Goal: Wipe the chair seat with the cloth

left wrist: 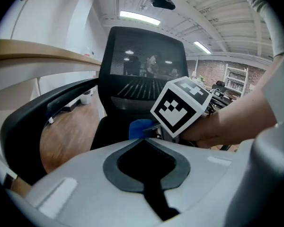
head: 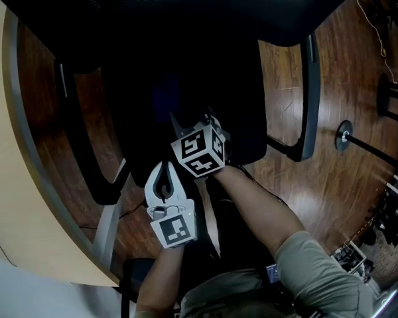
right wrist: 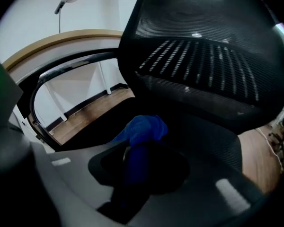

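While the right gripper [right wrist: 135, 150] is clamped on the bunched blue cloth [right wrist: 144, 126], a wad of it pokes out past the jaws and hangs over the front part of the black chair seat [head: 205, 78]. Whether the cloth already presses on the seat cannot be told from these views. In the head view this gripper sits near the middle of the frame. The left gripper [left wrist: 144, 140] is at about 7 o'clock from it, jaws together and empty, off the seat's front edge.

The step in hand looks like bringing the cloth down to start a stroke. To do it well, the person should lower the gripper until the wad flattens on the seat, so that fabric rather than a hard jaw tip rubs the surface. A firm clamp matters, since friction could drag the cloth free. Long overlapping passes toward 12 o'clock, up to the mesh backrest [right wrist: 203, 56], would cover the seat. They should stop short of the armrest [head: 310, 98] at 3 o'clock. The idle gripper is best held clear of the wiping path.
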The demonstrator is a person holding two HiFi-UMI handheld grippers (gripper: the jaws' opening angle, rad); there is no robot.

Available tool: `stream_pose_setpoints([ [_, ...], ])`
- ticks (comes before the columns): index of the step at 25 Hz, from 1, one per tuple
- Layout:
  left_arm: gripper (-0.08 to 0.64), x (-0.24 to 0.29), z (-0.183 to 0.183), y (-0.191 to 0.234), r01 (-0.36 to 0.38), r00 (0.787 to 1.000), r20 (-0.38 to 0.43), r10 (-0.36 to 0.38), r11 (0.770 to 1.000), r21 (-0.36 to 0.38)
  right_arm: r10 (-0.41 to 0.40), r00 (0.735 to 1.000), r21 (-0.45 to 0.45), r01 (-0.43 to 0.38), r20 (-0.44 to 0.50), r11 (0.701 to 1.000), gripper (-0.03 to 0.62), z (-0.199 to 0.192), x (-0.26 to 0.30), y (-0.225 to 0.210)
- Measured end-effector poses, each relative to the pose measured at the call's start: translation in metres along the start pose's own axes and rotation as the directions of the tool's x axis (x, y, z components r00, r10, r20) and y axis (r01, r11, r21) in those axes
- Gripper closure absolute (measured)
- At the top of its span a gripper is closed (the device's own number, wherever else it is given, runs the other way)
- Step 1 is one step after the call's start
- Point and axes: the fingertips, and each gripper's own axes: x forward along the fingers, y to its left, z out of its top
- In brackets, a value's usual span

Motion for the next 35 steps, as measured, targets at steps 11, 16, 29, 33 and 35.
stream_pose_setpoints([
  [11, 0.555, 0.030, 0.022, -0.097, 0.160, 0.987, -0.007, -0.160, 0.983, 0.088, -0.300, 0.951, 0.240, 0.308, -0.073, 0.921, 0.497, -0.067, -0.083, -0.150],
  [16, 0.555, 0.040, 0.021, -0.123, 0.205, 0.979, -0.021, -0.204, 0.970, 0.131, -0.364, 0.925, 0.356, 0.379, -0.110, 0.854, 0.497, -0.100, -0.105, -0.182],
  [29, 0.555, 0.050, -0.001, -0.141, 0.224, 0.974, -0.051, -0.219, 0.963, 0.149, -0.414, 0.884, 0.478, 0.466, -0.217, 0.745, 0.497, -0.166, -0.112, -0.199],
  [33, 0.555, 0.047, -0.010, -0.131, 0.210, 0.977, -0.053, -0.204, 0.968, 0.136, -0.433, 0.875, 0.464, 0.483, -0.217, 0.742, 0.497, -0.168, -0.112, -0.198],
  [35, 0.555, 0.043, -0.013, -0.122, 0.194, 0.981, -0.052, -0.189, 0.973, 0.122, -0.446, 0.871, 0.466, 0.488, -0.207, 0.738, 0.497, -0.165, -0.112, -0.197],
])
